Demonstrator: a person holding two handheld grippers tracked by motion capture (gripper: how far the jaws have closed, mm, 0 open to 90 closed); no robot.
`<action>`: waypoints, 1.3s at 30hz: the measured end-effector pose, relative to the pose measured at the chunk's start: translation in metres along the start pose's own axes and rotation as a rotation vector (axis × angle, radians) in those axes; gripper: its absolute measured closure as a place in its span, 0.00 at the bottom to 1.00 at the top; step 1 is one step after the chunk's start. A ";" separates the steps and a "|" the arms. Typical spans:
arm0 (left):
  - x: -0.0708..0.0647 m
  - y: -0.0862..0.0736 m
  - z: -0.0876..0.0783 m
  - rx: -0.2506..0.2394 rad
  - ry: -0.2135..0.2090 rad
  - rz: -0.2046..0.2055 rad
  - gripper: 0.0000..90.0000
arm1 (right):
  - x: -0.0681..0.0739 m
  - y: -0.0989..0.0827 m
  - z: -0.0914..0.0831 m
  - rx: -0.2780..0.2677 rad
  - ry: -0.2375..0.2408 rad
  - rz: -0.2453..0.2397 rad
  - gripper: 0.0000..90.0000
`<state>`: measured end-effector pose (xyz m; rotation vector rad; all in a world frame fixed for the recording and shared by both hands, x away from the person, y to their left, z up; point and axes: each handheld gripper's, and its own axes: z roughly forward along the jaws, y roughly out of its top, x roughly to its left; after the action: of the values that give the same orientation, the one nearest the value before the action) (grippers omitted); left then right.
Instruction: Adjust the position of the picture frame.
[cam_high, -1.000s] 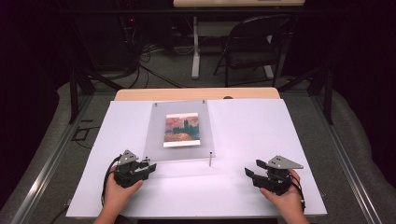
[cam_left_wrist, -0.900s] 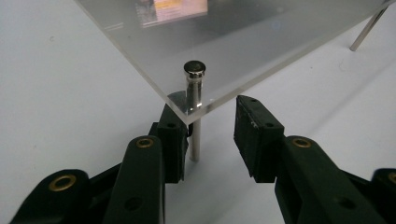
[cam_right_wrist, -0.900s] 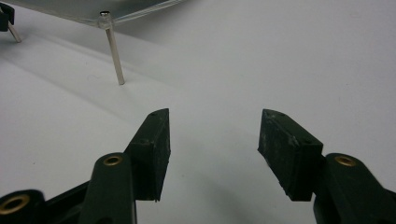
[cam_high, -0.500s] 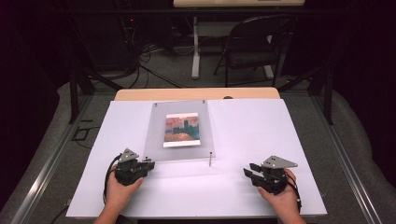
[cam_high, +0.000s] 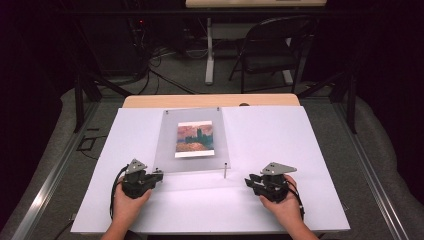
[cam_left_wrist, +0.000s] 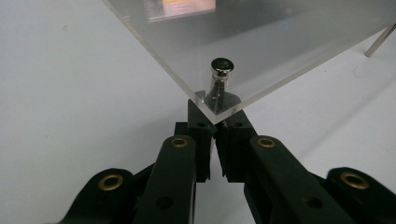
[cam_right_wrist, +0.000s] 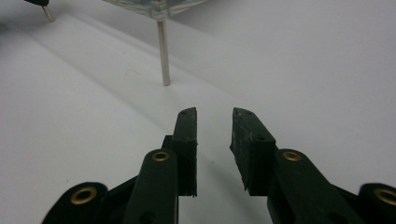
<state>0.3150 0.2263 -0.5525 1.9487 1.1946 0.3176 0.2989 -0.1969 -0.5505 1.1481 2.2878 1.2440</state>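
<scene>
Bench: white board-topped bench (cam_high: 280, 150), its tan wooden edge showing at the far side.
Frame: clear acrylic picture frame (cam_high: 192, 140) raised on thin metal standoff posts, left of centre on the bench, with a small printed picture of reddish sky over buildings (cam_high: 194, 138) sandwiched in it.
Near-left post: short silver metal standoff with a round cap (cam_left_wrist: 221, 77), under the frame's near-left corner.
Near-right post: thin bare metal pin (cam_right_wrist: 163, 51), standing upright on the bench at the frame's near-right corner.
Left gripper: black two-jaw gripper (cam_high: 154, 176) held in the person's left hand (cam_high: 128, 206), at the frame's near-left corner; jaws have just been closing and are now clamped narrow on the near-left post.
Right gripper: black two-jaw gripper (cam_high: 251, 180) in the right hand (cam_high: 285, 205), near and to the right of the near-right post, apart from it; jaws have just been closing, a narrow gap between them, nothing held.
Background: dark folding chair (cam_high: 270, 50) on the floor beyond the bench.
</scene>
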 end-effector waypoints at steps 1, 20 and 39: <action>0.000 0.000 0.000 0.000 0.001 -0.003 0.94 | 0.002 0.001 0.004 0.002 0.007 -0.002 0.79; 0.001 0.000 0.000 -0.002 -0.006 -0.010 0.94 | 0.017 0.024 0.062 0.004 0.080 -0.008 0.81; 0.002 0.001 0.000 0.002 -0.009 -0.014 0.94 | 0.020 0.033 0.077 0.031 0.105 -0.040 0.94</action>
<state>0.3161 0.2276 -0.5522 1.9409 1.2028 0.2995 0.3470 -0.1273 -0.5668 1.0654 2.4018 1.2874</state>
